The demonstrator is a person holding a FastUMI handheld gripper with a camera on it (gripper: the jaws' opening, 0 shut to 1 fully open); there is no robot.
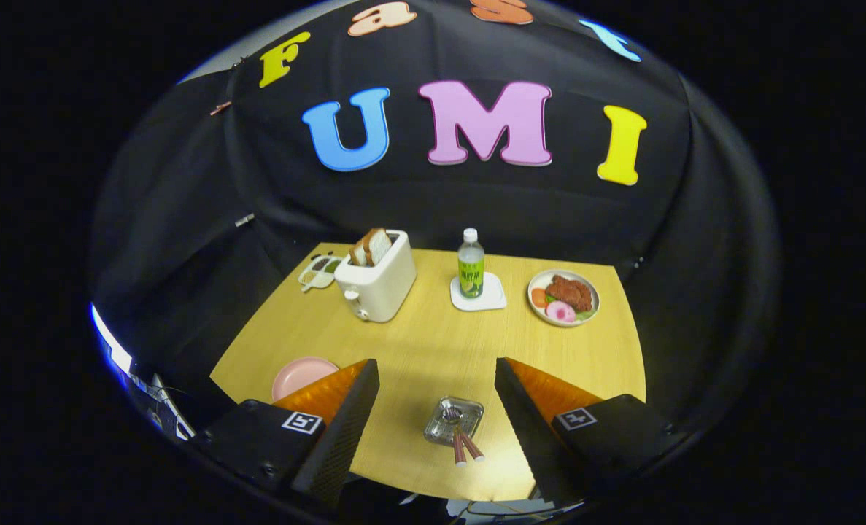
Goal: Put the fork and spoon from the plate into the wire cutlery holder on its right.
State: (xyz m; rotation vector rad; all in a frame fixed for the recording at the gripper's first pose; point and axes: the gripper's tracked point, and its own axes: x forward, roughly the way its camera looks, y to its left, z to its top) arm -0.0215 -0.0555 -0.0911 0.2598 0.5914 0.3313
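Observation:
A small wire cutlery holder (453,421) stands on the wooden table (433,335) near its front edge, between my two fingers and below their tips. Two pinkish handles (466,446) stick out of it toward me; their heads are down inside the wire and I cannot tell fork from spoon. Left of the holder lies a pink plate (300,375), partly hidden behind my left finger, and its visible part is bare. My gripper (436,364) is open, raised above the table, with nothing between its fingers.
At the back left stands a white toaster (378,284) with bread slices in it, and a small flat tray (319,271) lies behind it. A green bottle (470,266) stands on a white coaster, and a plate of food (564,297) sits at the back right.

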